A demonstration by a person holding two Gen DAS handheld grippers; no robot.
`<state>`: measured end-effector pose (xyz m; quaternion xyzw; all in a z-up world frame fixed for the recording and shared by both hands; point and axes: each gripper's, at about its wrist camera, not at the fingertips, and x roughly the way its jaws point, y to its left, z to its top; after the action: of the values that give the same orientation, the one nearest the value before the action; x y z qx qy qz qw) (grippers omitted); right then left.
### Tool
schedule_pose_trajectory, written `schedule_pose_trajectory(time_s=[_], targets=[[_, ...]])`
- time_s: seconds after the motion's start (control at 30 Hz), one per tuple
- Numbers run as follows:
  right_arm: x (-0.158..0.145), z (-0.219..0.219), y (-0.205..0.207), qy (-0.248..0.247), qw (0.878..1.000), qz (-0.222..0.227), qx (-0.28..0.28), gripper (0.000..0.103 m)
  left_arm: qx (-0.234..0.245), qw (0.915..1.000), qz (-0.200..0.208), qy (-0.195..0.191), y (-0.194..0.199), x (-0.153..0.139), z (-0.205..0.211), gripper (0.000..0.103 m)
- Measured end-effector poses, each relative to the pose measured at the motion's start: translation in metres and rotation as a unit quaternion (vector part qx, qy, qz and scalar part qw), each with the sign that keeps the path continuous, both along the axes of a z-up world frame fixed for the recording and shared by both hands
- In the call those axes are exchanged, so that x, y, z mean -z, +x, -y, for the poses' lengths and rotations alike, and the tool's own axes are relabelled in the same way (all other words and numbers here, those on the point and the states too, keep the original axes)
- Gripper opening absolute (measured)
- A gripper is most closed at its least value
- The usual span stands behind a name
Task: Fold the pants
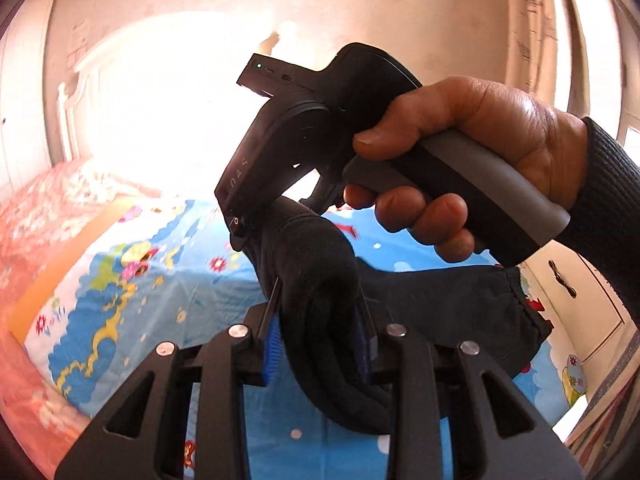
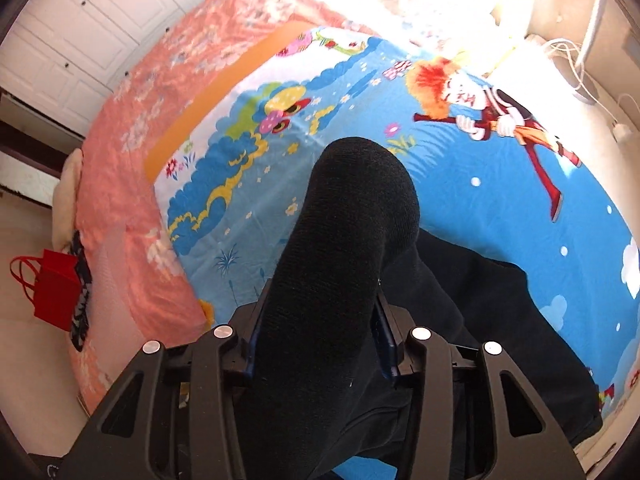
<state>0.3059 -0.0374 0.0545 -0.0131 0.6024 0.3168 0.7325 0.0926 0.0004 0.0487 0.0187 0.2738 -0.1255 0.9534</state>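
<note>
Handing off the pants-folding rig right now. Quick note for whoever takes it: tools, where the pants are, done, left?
Left tool: shut on a bunch of the black pants, lifted off the bed.
Right tool: shut on another thick bunch of the pants, also raised; a hand holds it close in front of the left one.
The rest of the pants trails onto the blue cartoon sheet.
Done: both grips.
Left: no fold visible yet; lay flat, fold, release.
</note>
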Motion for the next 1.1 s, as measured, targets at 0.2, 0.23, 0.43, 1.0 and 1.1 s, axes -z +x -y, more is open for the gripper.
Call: schedule_pose_trajectory(time_s=[0.2,0.23,0.43,1.0,1.1], targets=[[-0.032,0.217,-0.037,0.089,0.986,0.046,0.136,0.041,0.126,0.9822,0.085,0.11,-0.021,-0.023,0.159,0.029],[-0.023,0.252,-0.043,0.095,0.981,0.045,0.16,0.041,0.146,0.9768,0.091,0.127,-0.025,-0.015,0.19,0.029],[0.122,0.409,-0.069,0.083,0.952,-0.047,0.29,0.038,0.228,0.9486,0.061,0.211,-0.045,0.091,0.343,0.029],[0.154,0.419,-0.068,0.056,0.954,-0.022,0.293,0.032,0.232,0.8954,0.145,0.351,-0.081,0.179,0.366,0.024],[0.14,0.418,-0.067,0.051,0.957,0.0,0.287,0.029,0.227,0.8948,0.156,0.351,-0.082,0.172,0.368,0.023]])
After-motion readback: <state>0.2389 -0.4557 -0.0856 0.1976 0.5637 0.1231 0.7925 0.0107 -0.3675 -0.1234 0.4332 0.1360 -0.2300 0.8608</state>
